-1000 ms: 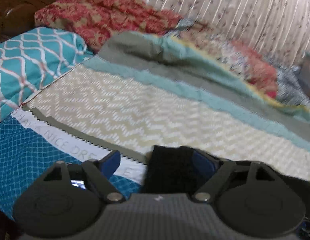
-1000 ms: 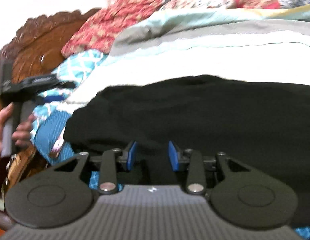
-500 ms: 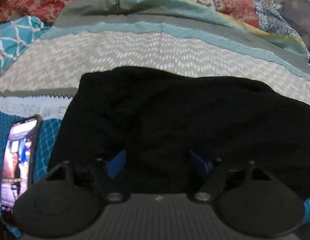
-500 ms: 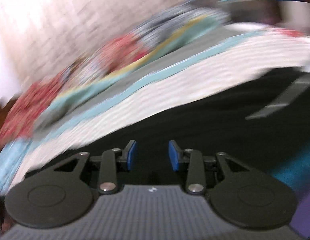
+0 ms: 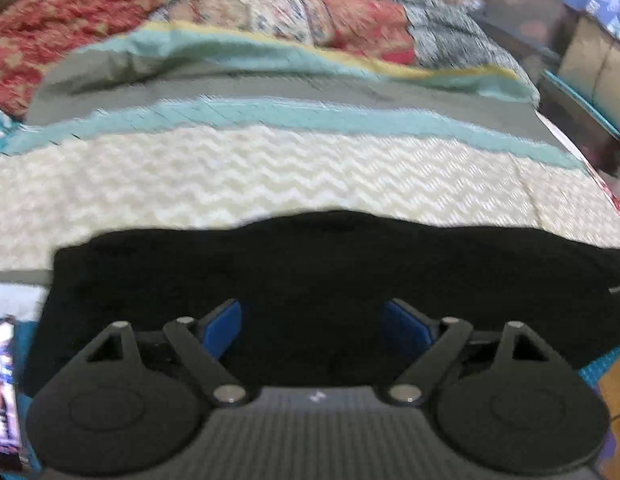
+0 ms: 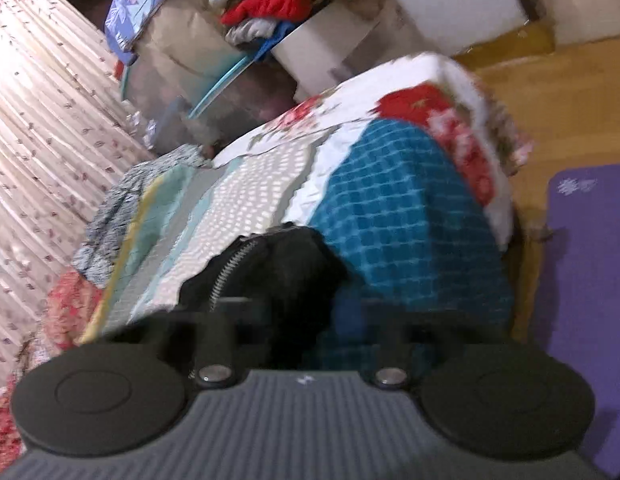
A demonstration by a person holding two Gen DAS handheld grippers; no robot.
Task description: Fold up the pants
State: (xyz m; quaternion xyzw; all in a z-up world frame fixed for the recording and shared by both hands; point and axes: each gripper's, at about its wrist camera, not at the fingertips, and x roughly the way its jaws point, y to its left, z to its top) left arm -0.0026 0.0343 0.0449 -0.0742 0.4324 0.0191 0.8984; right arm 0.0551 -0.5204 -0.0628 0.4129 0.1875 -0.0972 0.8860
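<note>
The soft, limp black pants [image 5: 333, 276] lie on the bed's quilt [image 5: 270, 168]; left tongs [image 5: 311, 322] opening above them, right tongs [image 6: 298, 320] closing on their zipper-end fabric, the best hold.

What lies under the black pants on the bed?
The black pants lie on a cream zigzag bedspread and a teal checked cloth. Whatever sits directly beneath the pants is covered.
</note>
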